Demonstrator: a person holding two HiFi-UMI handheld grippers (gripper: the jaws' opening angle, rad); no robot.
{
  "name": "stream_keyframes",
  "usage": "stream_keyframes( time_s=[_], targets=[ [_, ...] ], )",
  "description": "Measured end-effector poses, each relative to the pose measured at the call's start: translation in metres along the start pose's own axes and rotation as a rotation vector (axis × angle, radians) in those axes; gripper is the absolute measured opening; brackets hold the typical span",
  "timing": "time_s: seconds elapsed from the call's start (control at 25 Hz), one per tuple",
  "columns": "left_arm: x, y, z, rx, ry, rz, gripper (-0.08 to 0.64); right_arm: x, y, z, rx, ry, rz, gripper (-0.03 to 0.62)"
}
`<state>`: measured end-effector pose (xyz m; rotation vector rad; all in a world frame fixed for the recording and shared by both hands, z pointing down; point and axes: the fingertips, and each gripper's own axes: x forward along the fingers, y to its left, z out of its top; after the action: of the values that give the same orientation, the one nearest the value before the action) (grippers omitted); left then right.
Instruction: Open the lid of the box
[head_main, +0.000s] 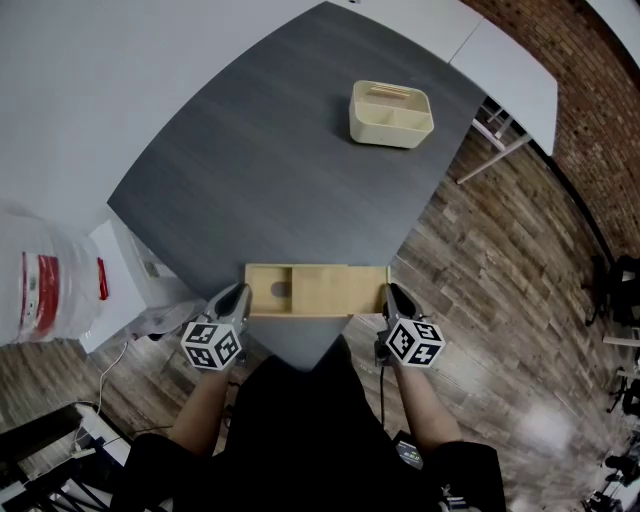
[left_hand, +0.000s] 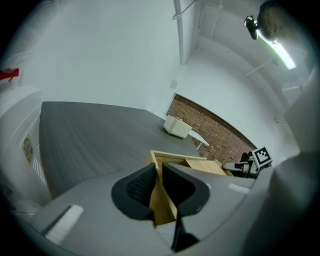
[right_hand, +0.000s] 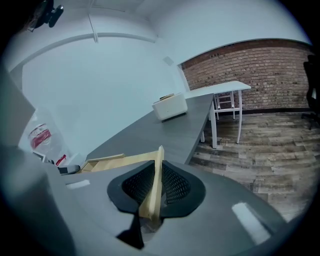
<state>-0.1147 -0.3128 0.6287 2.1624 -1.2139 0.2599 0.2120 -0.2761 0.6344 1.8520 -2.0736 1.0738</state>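
Note:
A flat pale wooden box (head_main: 262, 305) lies across the near corner of the dark grey table (head_main: 270, 170). Its sliding lid (head_main: 335, 290) covers the middle and right; a short stretch at the left end shows the inside, with a dark finger notch at the lid's edge. My left gripper (head_main: 240, 293) is shut on the box's left end wall (left_hand: 159, 200). At the other end, my right gripper (head_main: 392, 295) has its ribbed pads (right_hand: 172, 182) pressed on the thin upright wood of the box's right end (right_hand: 155, 185).
A cream open container (head_main: 390, 113) with a divider stands far back on the table. White tables (head_main: 500, 70) stand beyond it by a brick wall. To the left on the floor is a white plastic bag (head_main: 45, 275). Wooden flooring lies to the right.

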Motion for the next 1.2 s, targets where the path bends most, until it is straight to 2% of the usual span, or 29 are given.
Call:
stream_keyframes(
  time_s=[0.36, 1.2],
  targets=[
    [0.0, 0.001, 0.0, 0.003, 0.025, 0.036, 0.041, -0.002, -0.006, 0.002, 0.002, -0.009, -0.025, 0.045],
    [0.001, 0.002, -0.001, 0.016, 0.023, 0.038, 0.041, -0.008, -0.029, 0.007, -0.012, -0.036, -0.084, 0.04]
  ],
)
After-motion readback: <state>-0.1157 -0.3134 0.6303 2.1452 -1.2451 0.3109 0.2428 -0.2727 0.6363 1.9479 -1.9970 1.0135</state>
